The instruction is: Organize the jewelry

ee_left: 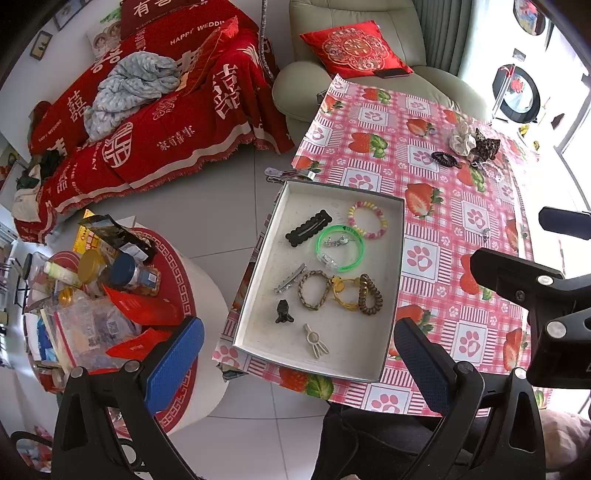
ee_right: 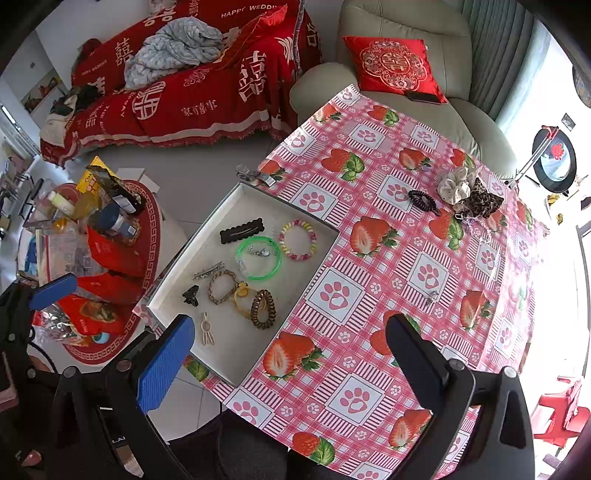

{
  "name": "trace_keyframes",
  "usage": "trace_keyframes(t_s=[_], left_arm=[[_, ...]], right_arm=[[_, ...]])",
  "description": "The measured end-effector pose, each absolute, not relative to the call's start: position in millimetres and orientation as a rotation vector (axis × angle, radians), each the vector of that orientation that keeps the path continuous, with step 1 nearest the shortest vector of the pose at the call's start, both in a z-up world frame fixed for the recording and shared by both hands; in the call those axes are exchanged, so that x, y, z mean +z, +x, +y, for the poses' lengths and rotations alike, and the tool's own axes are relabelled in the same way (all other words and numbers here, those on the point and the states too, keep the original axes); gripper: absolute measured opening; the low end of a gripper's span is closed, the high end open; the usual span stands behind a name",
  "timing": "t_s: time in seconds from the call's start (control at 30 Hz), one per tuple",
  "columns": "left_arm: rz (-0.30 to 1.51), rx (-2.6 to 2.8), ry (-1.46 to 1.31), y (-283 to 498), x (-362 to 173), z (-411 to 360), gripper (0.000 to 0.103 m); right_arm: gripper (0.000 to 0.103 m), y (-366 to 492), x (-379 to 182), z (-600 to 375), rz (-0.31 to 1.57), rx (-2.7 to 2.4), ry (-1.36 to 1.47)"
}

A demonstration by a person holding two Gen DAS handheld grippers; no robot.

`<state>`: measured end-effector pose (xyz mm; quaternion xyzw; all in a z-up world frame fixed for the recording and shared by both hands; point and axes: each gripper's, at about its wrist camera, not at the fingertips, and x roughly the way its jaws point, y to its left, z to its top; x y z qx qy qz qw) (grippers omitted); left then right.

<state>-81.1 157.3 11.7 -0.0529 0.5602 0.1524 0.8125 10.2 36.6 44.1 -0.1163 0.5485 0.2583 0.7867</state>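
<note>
A shallow white tray (ee_left: pixel 391 280) (ee_right: pixel 236 192) lies at the left edge of the pink strawberry tablecloth (ee_right: pixel 369 295). Inside it are a green bangle (ee_left: pixel 340 248) (ee_right: pixel 258 257), a pastel bead bracelet (ee_left: pixel 367 219) (ee_right: pixel 297 239), a black hair clip (ee_left: pixel 308 228) (ee_right: pixel 242 230), a brown coil tie (ee_left: pixel 370 294) (ee_right: pixel 263 308), a braided tie (ee_left: pixel 314 289) and several small clips. Loose at the far right of the table are scrunchies (ee_right: pixel 469 194) (ee_left: pixel 474 142), a black coil tie (ee_right: pixel 424 200) (ee_left: pixel 444 158) and a small metal piece (ee_right: pixel 431 296). My left gripper (ee_left: pixel 299 363) hovers open over the tray's near end. My right gripper (ee_right: pixel 290 360) is open above the cloth, holding nothing.
A round white side table (ee_left: pixel 207 295) (ee_right: pixel 162 225) crowded with bottles, packets and red envelopes stands left of the tray. Behind are a red-draped sofa (ee_left: pixel 166 110) and a beige armchair (ee_right: pixel 406 22) with a red cushion. The right gripper's body (ee_left: pixel 535 295) shows at right in the left wrist view.
</note>
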Motion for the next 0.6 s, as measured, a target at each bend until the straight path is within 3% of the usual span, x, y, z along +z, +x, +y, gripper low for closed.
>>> trace_keyframes(t_s=[0.6], left_arm=[[1.204, 0.319, -0.095, -81.5, 11.9, 160.8, 0.103]], right_arm=[[0.103, 11.7, 43.8, 36.3, 1.184, 0.558, -0.251]])
